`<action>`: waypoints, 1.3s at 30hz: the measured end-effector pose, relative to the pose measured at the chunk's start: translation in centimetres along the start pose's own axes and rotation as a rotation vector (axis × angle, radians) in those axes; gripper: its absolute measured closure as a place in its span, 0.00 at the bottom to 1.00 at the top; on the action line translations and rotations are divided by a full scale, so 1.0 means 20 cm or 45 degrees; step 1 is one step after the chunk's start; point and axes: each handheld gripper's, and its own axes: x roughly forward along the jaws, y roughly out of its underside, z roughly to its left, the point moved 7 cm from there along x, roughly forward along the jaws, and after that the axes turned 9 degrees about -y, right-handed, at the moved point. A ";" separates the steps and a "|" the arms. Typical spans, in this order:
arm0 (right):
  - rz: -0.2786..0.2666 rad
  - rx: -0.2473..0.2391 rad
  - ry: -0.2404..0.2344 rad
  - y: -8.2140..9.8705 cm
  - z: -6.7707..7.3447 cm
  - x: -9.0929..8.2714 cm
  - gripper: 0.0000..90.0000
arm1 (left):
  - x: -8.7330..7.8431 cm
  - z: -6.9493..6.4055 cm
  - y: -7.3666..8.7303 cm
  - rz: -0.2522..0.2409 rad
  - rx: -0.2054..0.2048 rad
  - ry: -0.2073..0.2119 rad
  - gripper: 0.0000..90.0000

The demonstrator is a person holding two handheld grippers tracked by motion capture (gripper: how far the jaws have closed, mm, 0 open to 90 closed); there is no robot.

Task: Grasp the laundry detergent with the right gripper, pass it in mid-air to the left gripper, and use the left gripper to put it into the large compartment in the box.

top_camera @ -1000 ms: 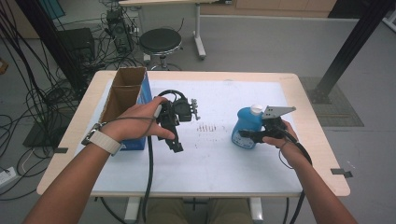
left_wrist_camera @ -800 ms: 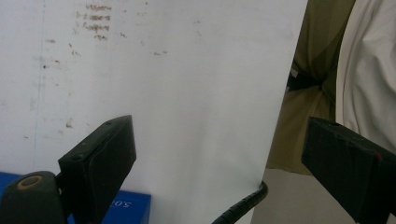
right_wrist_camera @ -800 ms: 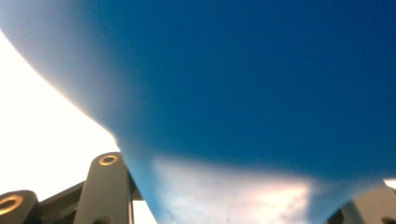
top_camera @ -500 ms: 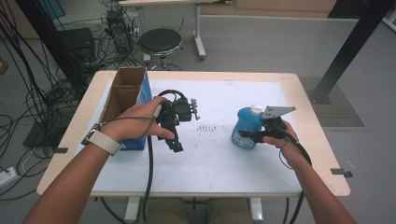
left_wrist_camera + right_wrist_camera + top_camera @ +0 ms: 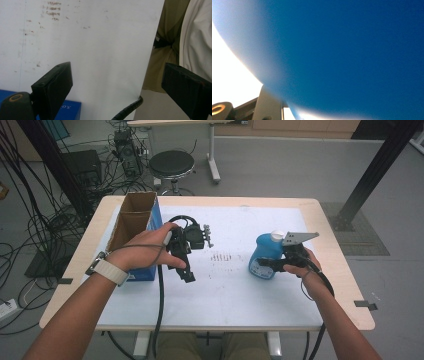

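Blue bottle (image 5: pixel 265 257) stood upright on bench (image 5: pixel 240 295), clamped at lower body by right tool (image 5: pixel 272 265); white cap just above tool. Nothing shifted against second-earlier pictures: bottle, both hands unmoved (grip judged settled, lift likely next). Left tool (image 5: pixel 187 272) held released, jaws wide, nothing between, well apart from bottle. Cardboard box (image 5: pixel 132 227) lies just behind left hand (image 5: pixel 150 250).

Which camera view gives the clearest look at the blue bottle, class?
The high view: the blue bottle stands whole there, white cap up, gripped by the right gripper. The right gripper view shows its surface as a close blue blur. The left gripper view faces the table instead.
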 end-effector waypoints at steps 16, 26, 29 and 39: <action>0.070 -0.035 -0.148 -0.12 0.14 -0.13 0.47 | -0.09 0.00 -0.05 0.000 0.016 -0.030 0.11; 0.113 -0.139 -0.267 -0.26 0.32 -0.15 0.47 | -0.18 -0.01 -0.13 0.018 0.059 -0.052 0.11; 0.124 -0.164 -0.293 -0.30 0.36 -0.14 0.47 | -0.20 -0.02 -0.14 0.020 0.063 -0.059 0.11; 0.160 -0.257 -0.406 -0.40 0.51 -0.07 0.47 | -0.30 -0.05 -0.22 0.016 0.090 -0.069 0.11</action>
